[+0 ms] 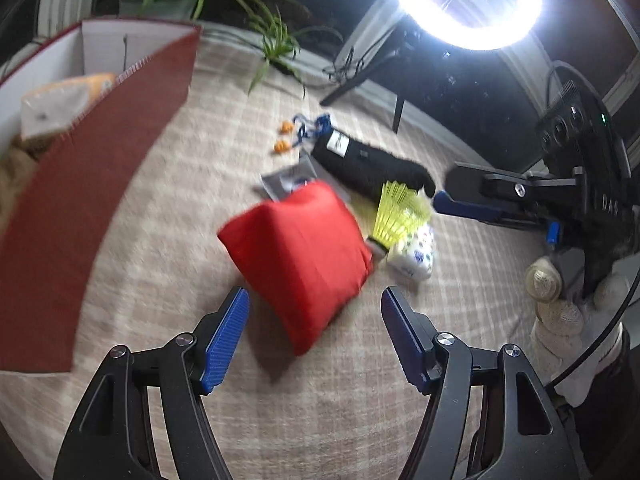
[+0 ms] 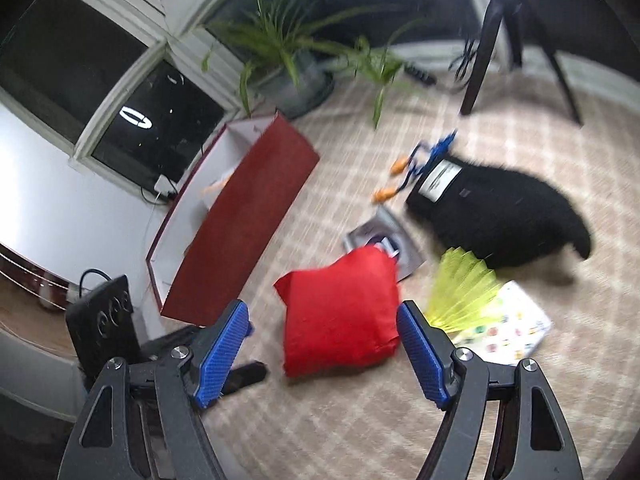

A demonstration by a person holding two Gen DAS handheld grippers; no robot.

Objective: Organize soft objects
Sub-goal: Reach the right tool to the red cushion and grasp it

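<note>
A red cushion (image 1: 300, 260) lies on the checked carpet, just ahead of my left gripper (image 1: 315, 294). Its blue pads are spread apart above the cushion's near corner and hold nothing. In the right wrist view the same cushion (image 2: 340, 312) sits between and beyond the fingertips of my right gripper (image 2: 322, 306), which is open and not pressing on it. The right gripper (image 1: 444, 188) also shows at the right of the left wrist view, held by a gloved hand (image 1: 560, 300). A black furry item (image 2: 500, 208), a yellow pleated piece (image 2: 460, 296) and a white patterned pack (image 2: 512, 328) lie behind the cushion.
An open dark red box (image 1: 100, 200) with white inner walls stands to the left and holds an orange-and-white item. Orange earplugs on a blue cord (image 1: 284, 136) and a grey packet (image 1: 284, 182) lie on the carpet. A ring light (image 1: 468, 0) on a tripod and potted plants (image 2: 288, 52) stand behind.
</note>
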